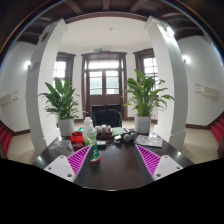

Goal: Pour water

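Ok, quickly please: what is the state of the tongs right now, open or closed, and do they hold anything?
Tongs: open, holding nothing; the bottle stands on the table beyond the left finger.

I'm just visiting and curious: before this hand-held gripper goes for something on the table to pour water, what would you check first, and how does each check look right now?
1. Fingers open: ok. The gripper holds nothing; its pads stand apart.
2. A bottle to reach for: ok. A clear bottle stands upright on the dark table, ahead of the fingers.
3. Bottle lined up between the fingers: not ok. It stands beyond the left finger, off centre.
4. Bottle cap off: cannot tell.
5. A cup to pour into: cannot tell; the small items near the bottle are unclear.
6. Path free: cannot tell. A red object sits close beside the bottle.
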The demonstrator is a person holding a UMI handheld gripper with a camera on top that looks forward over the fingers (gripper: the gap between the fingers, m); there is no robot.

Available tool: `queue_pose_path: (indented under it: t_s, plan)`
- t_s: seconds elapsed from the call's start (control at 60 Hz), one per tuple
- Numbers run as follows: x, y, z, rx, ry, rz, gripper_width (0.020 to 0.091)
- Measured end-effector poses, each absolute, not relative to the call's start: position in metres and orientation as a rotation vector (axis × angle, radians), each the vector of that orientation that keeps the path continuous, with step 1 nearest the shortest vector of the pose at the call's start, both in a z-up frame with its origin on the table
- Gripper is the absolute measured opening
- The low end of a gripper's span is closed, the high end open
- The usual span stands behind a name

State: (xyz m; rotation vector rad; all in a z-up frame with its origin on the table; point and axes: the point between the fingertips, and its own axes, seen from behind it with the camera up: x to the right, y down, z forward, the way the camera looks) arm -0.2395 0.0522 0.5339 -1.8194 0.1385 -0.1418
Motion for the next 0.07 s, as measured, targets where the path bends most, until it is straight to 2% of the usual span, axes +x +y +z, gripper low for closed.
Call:
queue_pose_path:
  t_s: [0.067]
  plan:
    - [-0.254, 0.067, 0.533, -1.819, 0.139, -0.139, 0.0843]
